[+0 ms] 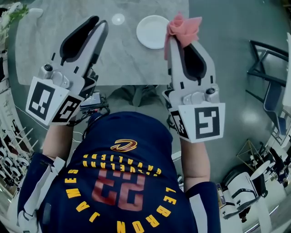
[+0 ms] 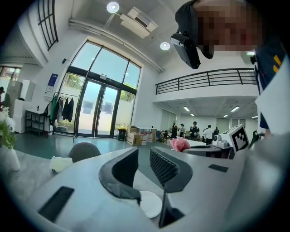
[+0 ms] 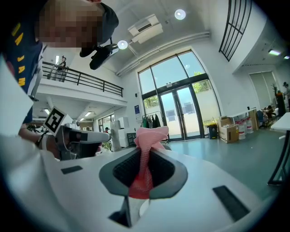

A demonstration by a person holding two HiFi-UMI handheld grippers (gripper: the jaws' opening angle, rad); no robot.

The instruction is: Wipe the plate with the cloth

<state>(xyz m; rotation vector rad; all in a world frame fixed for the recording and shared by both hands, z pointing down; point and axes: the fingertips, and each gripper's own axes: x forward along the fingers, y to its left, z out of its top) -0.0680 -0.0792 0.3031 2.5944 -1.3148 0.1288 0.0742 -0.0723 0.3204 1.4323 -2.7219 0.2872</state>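
Note:
A white plate (image 1: 152, 31) lies on the grey marble table (image 1: 54, 41), toward its far right. My right gripper (image 1: 176, 37) is held above the table's near edge, just right of the plate, shut on a pink cloth (image 1: 184, 26). The bunched cloth (image 3: 149, 138) sticks up out of the right gripper (image 3: 146, 154). My left gripper (image 1: 100, 21) hovers over the table left of the plate, jaws a narrow gap apart with nothing between them. In the left gripper view, the plate (image 2: 149, 204) shows low between the left gripper (image 2: 144, 152) jaws, and the cloth (image 2: 180, 144) appears to the right.
A small white round thing (image 1: 117, 19) sits on the table left of the plate. White flowers (image 1: 11, 13) stand at the table's far left corner. A dark chair frame (image 1: 266, 68) stands on the floor to the right. A grey chair back (image 2: 84, 150) rises beyond the table.

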